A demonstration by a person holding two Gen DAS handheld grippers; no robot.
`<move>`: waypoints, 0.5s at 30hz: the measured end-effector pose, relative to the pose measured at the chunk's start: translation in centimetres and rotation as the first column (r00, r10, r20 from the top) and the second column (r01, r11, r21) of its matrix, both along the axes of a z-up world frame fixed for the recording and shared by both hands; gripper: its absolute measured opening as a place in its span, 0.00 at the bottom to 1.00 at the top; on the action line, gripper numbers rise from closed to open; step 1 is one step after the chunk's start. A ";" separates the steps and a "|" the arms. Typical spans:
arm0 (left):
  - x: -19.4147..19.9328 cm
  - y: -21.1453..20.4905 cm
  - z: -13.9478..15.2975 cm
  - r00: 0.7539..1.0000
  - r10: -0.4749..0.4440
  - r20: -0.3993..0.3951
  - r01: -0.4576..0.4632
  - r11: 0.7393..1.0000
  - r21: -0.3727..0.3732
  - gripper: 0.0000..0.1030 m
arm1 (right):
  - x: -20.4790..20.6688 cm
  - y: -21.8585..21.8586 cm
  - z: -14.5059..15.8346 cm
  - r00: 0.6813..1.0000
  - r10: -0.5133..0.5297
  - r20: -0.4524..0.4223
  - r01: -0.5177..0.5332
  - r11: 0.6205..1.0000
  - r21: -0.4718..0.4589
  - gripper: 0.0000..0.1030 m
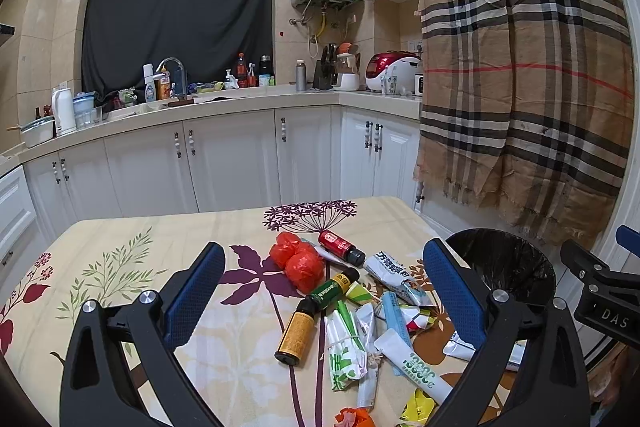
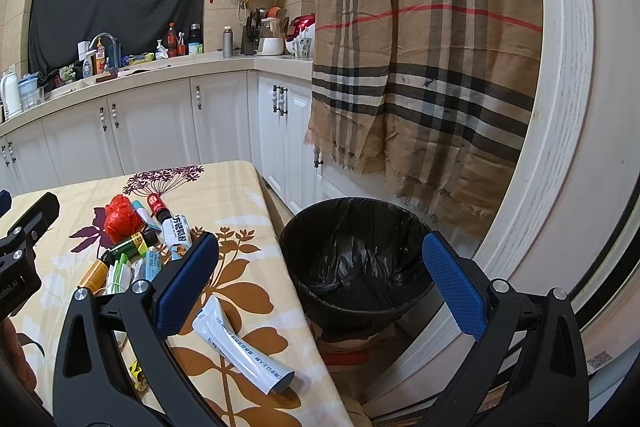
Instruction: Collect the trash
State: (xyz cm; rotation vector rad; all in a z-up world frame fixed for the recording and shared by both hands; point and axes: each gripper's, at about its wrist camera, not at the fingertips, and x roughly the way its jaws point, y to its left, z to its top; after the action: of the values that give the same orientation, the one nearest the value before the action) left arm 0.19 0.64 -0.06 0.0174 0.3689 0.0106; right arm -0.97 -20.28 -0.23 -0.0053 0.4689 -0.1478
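Both our grippers hang wide and empty over a table of litter, with the bin beside it.

Nearest us, the left gripper (image 1: 324, 291) with its blue-padded black fingers spreads fully above the pile, gripping nothing; the right gripper (image 2: 320, 279) gapes just as wide between the table edge and the bin. Just beyond lies a white squeezed plastic tube (image 2: 242, 347), light and soft, so we judge its stiff capped end the safest hold. Farther on, small glass bottles (image 1: 298, 331) look rigid, slippery and breakable; we would grip across the body. The crumpled red plastic bags (image 1: 298, 261) should squash easily. The black-lined round bin (image 2: 356, 259) stands off the floral tablecloth's (image 1: 120, 267) right edge.
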 end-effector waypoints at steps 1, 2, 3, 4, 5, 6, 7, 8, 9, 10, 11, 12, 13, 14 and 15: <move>0.0 0.0 0.0 1.000 0.001 0.000 -0.001 1.000 0.000 0.94 | 0.0 0.0 0.0 1.000 0.000 0.000 0.000 1.000 0.000 0.97; 0.0 0.1 -0.1 1.000 0.001 0.001 -0.001 1.000 -0.002 0.94 | 0.0 0.0 0.0 1.000 0.000 -0.001 0.000 1.000 0.001 0.97; 0.0 0.1 -0.2 1.000 0.001 0.001 -0.001 1.000 -0.002 0.94 | 0.0 0.0 0.0 1.000 0.000 0.000 0.000 1.000 0.000 0.97; 0.0 0.1 -0.2 1.000 0.002 0.000 -0.002 1.000 -0.002 0.94 | 0.0 0.0 0.0 1.000 0.000 0.000 0.000 1.000 0.000 0.97; 0.0 0.2 -0.2 1.000 0.002 -0.001 -0.002 1.000 -0.003 0.94 | 0.0 0.0 0.0 1.000 0.000 -0.001 0.000 1.000 0.000 0.97; 0.0 0.2 -0.2 1.000 0.003 -0.002 -0.003 1.000 -0.003 0.94 | 0.0 0.0 0.0 1.000 0.000 -0.001 0.000 1.000 -0.001 0.97; 0.0 0.2 -0.2 1.000 0.003 -0.002 -0.003 1.000 -0.003 0.94 | 0.0 0.0 0.0 1.000 0.000 0.000 0.000 1.000 0.000 0.97; -0.1 0.2 -0.2 1.000 0.004 -0.001 -0.004 1.000 -0.004 0.94 | 0.0 0.0 0.0 1.000 0.000 0.000 0.000 1.000 0.000 0.97; 0.0 0.2 -0.3 1.000 0.002 0.001 -0.002 1.000 -0.004 0.94 | 0.0 0.0 0.0 1.000 0.000 -0.001 0.000 1.000 0.000 0.97; 0.0 0.2 -0.2 1.000 0.001 -0.001 -0.001 1.000 -0.004 0.94 | 0.0 0.0 0.0 1.000 0.000 -0.001 0.000 1.000 0.000 0.97; 0.0 0.3 -0.3 1.000 0.001 -0.001 -0.001 1.000 -0.003 0.94 | 0.0 0.0 0.0 1.000 0.000 -0.001 0.000 1.000 0.000 0.97; 0.1 0.3 -0.2 1.000 0.001 -0.001 -0.001 1.000 -0.003 0.94 | 0.0 0.0 0.0 1.000 0.000 -0.001 0.000 1.000 0.000 0.97; 0.0 0.3 -0.3 1.000 0.002 -0.001 -0.002 1.000 -0.003 0.94 | 0.0 0.0 0.0 1.000 0.000 -0.001 0.000 1.000 0.000 0.97; 0.0 0.3 -0.3 1.000 0.002 -0.002 -0.002 1.000 -0.004 0.94 | 0.0 0.0 0.0 1.000 0.000 -0.001 0.000 1.000 0.001 0.97; -0.1 0.4 -0.3 1.000 0.002 -0.002 -0.002 1.000 -0.005 0.94 | 0.0 0.0 0.0 1.000 0.001 -0.001 -0.001 1.000 0.000 0.97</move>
State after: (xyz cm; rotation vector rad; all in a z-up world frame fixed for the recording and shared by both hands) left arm 0.12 1.00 -0.37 0.0123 0.3709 0.0121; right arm -0.98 -20.27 -0.23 -0.0051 0.4701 -0.1471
